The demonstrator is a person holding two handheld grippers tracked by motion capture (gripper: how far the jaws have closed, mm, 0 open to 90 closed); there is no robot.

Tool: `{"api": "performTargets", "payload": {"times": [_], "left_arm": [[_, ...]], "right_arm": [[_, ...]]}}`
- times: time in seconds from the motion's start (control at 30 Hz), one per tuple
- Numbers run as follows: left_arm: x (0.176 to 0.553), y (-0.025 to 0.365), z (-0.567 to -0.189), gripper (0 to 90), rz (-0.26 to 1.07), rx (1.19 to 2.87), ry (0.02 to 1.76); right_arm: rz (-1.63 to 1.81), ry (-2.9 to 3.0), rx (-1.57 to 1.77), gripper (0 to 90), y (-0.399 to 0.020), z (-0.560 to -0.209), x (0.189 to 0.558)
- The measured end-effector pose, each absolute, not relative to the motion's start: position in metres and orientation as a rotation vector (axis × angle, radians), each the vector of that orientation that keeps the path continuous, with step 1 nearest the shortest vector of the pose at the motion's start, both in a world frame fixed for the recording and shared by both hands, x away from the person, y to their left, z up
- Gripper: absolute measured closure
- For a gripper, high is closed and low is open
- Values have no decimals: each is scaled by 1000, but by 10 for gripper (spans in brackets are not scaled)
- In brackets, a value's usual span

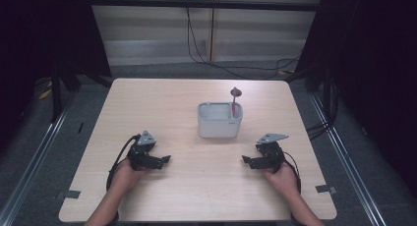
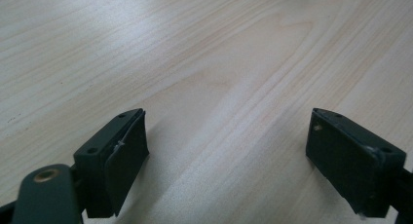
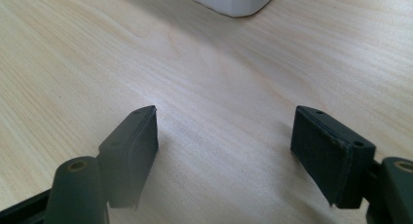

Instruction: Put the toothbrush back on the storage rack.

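Observation:
A white rectangular holder stands near the middle of the wooden table, with a pink-handled utensil upright in its right side. My left gripper rests low at the front left, open, with bare wood between its jaws. My right gripper rests at the front right, open too, with nothing between its jaws. In the right gripper view the holder's white bottom corner shows at the top edge. Both grippers point inward toward each other, apart from the holder.
Black cables run over the floor behind the table. Metal rails flank both sides. Tape marks sit near the front corners. Bare wood lies between the grippers and in front of the holder.

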State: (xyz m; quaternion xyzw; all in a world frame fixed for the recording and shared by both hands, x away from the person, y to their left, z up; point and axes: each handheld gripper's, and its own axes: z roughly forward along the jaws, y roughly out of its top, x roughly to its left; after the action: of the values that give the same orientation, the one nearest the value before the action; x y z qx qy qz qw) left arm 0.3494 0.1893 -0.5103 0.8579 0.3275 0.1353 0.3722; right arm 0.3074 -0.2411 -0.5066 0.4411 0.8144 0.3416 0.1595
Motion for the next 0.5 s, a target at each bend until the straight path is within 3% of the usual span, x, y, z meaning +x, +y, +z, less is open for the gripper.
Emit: {"api": "performTargets", "payload": {"times": [0.5], "left_arm": [[349, 189, -510, 149, 348, 2196, 846]], "right_arm": [[1018, 2302, 1202, 233, -244, -512, 304]]}}
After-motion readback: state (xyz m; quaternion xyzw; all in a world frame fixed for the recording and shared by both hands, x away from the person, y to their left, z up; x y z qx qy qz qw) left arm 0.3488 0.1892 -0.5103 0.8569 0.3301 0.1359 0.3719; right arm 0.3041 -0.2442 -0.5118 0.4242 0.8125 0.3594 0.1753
